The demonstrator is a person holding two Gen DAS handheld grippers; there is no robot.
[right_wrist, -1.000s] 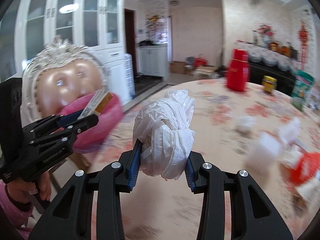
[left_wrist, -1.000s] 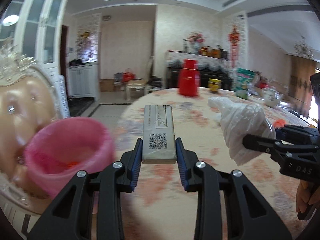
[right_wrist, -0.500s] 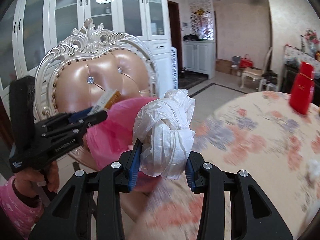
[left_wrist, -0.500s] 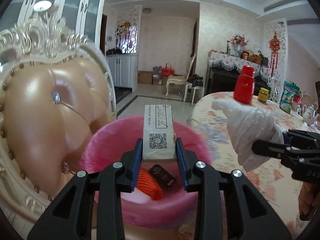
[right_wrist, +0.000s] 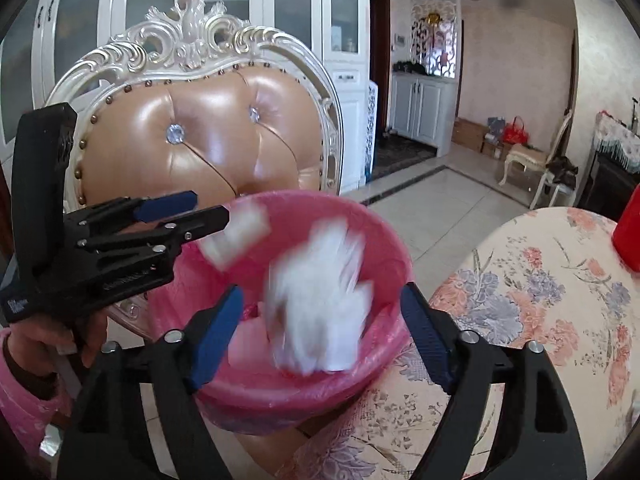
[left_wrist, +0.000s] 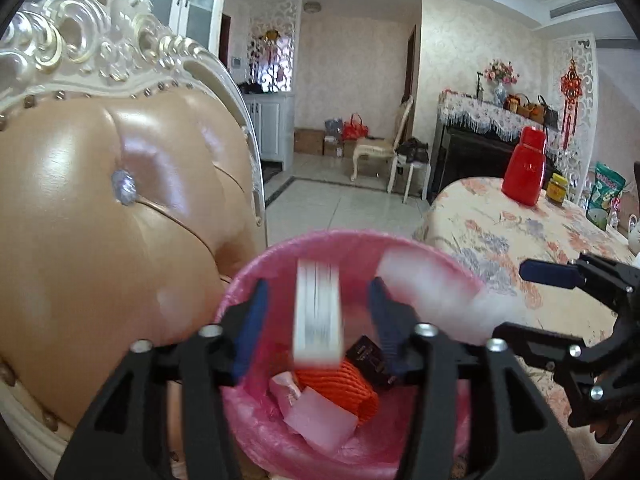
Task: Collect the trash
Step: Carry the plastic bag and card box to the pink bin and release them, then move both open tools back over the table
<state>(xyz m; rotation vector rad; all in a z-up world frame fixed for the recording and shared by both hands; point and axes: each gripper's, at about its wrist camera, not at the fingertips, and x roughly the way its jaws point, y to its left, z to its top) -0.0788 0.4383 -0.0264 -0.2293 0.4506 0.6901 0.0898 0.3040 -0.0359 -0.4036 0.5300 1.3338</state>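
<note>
A pink-lined trash bin (left_wrist: pixel 280 248) (right_wrist: pixel 384 240) stands on a chair beside the table. My left gripper (left_wrist: pixel 316 316) is open above it; the small cardboard box (left_wrist: pixel 318 312) is loose between its fingers, blurred, dropping into the bin. My right gripper (right_wrist: pixel 320 312) is open too; the knotted white plastic bag (right_wrist: pixel 320 300) is blurred and falling between its fingers into the bin. The bag shows in the left wrist view (left_wrist: pixel 428 292) as a white blur. Orange netting (left_wrist: pixel 344 388), a dark wrapper (left_wrist: pixel 366 354) and pink scraps lie inside the bin.
An ornate tan leather chair back (left_wrist: pixel 100 208) (right_wrist: pixel 208 144) rises behind the bin. The floral-clothed table (left_wrist: pixel 520 232) (right_wrist: pixel 540 320) lies to the right with a red jug (left_wrist: pixel 524 172) and a jar (left_wrist: pixel 558 194) on it. Tiled floor and another chair (left_wrist: pixel 380 152) lie beyond.
Both grippers have opened over the bin. The box and the white bag have left the fingers and are falling into the bin.
</note>
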